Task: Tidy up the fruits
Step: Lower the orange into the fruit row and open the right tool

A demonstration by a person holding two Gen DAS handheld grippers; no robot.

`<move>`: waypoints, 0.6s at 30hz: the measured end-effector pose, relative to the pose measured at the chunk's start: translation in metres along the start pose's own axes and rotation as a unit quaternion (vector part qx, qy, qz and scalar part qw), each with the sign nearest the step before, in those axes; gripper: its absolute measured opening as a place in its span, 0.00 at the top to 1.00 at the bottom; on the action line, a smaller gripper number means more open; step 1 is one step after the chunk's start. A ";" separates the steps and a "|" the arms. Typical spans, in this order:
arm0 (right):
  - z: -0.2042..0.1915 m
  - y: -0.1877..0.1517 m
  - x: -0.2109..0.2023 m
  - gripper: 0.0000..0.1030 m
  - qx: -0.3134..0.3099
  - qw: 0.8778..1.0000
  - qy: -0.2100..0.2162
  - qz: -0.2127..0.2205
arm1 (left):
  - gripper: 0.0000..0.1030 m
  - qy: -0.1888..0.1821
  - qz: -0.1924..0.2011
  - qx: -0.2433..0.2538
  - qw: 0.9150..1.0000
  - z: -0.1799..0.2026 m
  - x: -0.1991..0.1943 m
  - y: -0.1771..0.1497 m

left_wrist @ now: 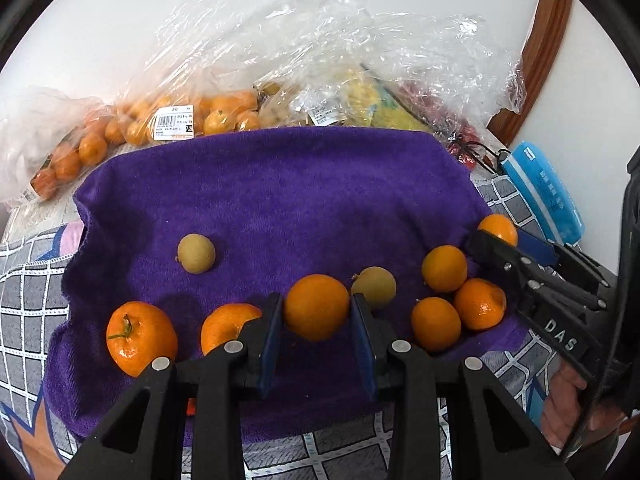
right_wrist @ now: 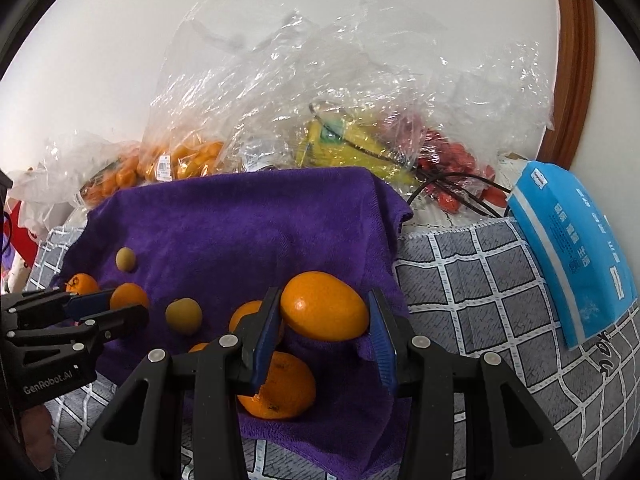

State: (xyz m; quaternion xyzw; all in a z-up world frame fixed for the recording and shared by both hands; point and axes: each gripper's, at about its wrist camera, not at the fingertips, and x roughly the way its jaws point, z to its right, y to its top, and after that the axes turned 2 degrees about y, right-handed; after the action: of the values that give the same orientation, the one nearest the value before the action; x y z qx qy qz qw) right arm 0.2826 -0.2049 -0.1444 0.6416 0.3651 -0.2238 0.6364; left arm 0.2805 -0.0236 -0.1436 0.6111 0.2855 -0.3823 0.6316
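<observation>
Left hand-held gripper: clamped on an orange, both blue pads against its sides, low over the near edge of the towel.
Right hand-held gripper: an oval orange sits between its blue pads; the left pad touches the fruit, a sliver of gap shows at the right pad, so a firm grip cannot be confirmed.
Near row, left wrist view: a stemmed mandarin at near left, a second mandarin partly hidden behind the left finger.
Right cluster: three oranges packed close together at the towel's near right, just beside the right tool's tip.
Tan fruit: one small round fruit just behind the clamped orange, another alone toward the left middle of the towel.
Under the right tool: a large mandarin lies on the towel's near fold.
Surface: purple towel spread over a grey checked cover.
Right side: a blue pack lies on the cover, well apart from the towel.
Far side: clear plastic bags heaped along the white wall, holding bagged oranges at left, yellow goods at centre, red fruit at right.
Person: part of a hand grips the right tool's handle.
</observation>
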 end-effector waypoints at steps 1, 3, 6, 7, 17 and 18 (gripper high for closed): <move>-0.001 0.000 0.001 0.58 -0.002 1.000 -0.001 -0.001 | 0.69 0.000 0.000 -0.001 1.000 0.001 0.001 0.000; -0.002 -0.001 0.002 0.58 -0.007 1.000 -0.003 -0.001 | 0.69 0.000 -0.006 0.003 1.000 0.004 0.003 -0.002; -0.003 -0.001 0.002 0.58 -0.011 1.000 -0.003 0.001 | 0.69 0.005 -0.006 0.012 1.000 0.008 0.004 -0.005; -0.002 -0.001 0.002 0.58 -0.011 1.000 -0.003 0.001 | 0.69 0.006 -0.006 0.012 1.000 0.008 0.004 -0.006; 0.001 -0.004 0.001 0.59 -0.006 1.000 0.007 0.006 | 0.69 0.010 -0.004 0.017 1.000 0.011 0.005 -0.009; 0.001 -0.004 0.000 0.59 -0.006 1.000 0.009 0.006 | 0.69 0.009 -0.004 0.016 1.000 0.010 0.005 -0.009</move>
State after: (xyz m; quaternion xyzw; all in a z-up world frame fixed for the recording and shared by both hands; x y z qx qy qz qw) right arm 0.2804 -0.2065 -0.1472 0.6421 0.3680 -0.2125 0.6380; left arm 0.2748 -0.0342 -0.1516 0.6238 0.2875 -0.3838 0.6172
